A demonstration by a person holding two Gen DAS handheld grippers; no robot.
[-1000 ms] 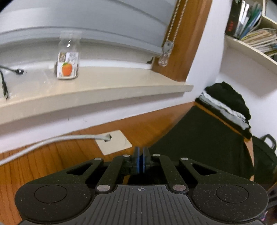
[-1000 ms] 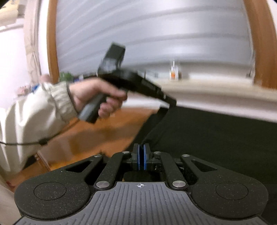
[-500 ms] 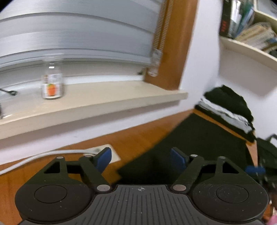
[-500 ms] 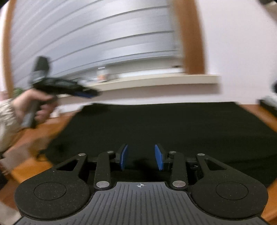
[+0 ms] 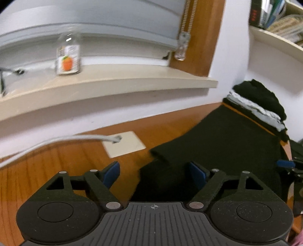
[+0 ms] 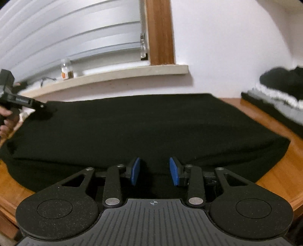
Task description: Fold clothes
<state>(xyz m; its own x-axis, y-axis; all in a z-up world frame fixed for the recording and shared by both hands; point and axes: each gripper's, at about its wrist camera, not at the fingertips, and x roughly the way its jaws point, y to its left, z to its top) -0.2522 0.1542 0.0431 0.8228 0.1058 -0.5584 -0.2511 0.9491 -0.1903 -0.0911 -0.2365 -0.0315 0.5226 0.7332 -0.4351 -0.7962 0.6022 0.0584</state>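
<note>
Black cloth (image 6: 151,121), folded into a broad flat slab, lay spread over the wooden desk (image 6: 274,177), filling most of the surface in the right wrist view and reaching close to the wall under the sill (image 6: 117,75). Its near edge ran just ahead of the right hand-held gripper (image 6: 155,171), whose blue pads (image 6: 135,171) stood partly apart over the cloth with nothing pinched between them; its jaws had just been opening. At the cloth's far left corner the left hand-held gripper (image 5: 154,175) hung with its jaws wide, having just been opening too, one pad over bare wood and the other over the dark corner (image 5: 164,157), gripping nothing. A hand (image 6: 5,121) held that tool at the left edge of the right wrist view. Beside the corner a pale plate (image 5: 125,144) was set into the desk, with a grey cable (image 5: 56,141) running to it. On the right end of the desk sat a stack of folded clothes (image 5: 259,106), black and grey, just beside the spread cloth. A small bottle (image 5: 68,56) with an orange label stood on the sill below the blind (image 5: 94,17).
</note>
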